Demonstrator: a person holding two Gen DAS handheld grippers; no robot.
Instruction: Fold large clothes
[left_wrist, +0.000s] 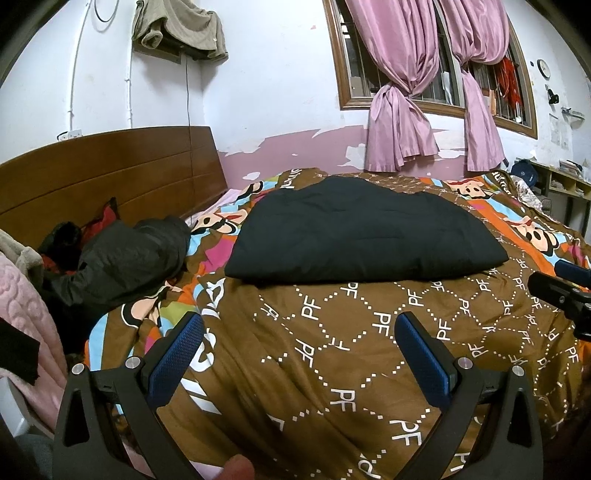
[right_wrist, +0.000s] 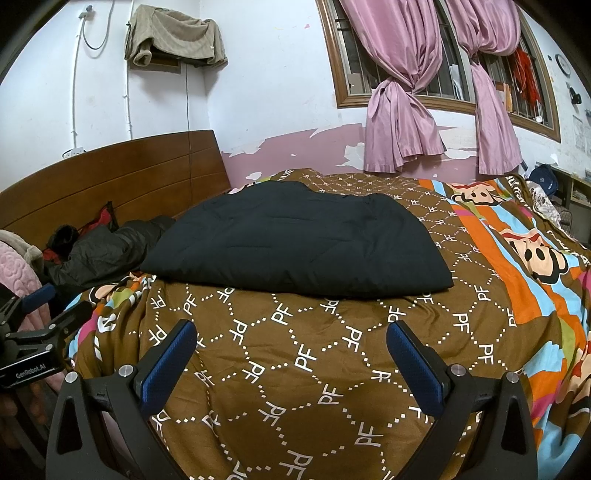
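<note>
A black padded garment lies folded into a flat rectangle on the brown patterned quilt; it also shows in the right wrist view. My left gripper is open and empty, held above the quilt a short way in front of the garment. My right gripper is open and empty too, also in front of the garment's near edge. The right gripper shows at the right edge of the left wrist view. The left gripper shows at the left edge of the right wrist view.
A dark crumpled jacket lies by the wooden headboard at the left. Pink and beige bedding is piled at the near left. Pink curtains hang at the window behind the bed. A shelf stands far right.
</note>
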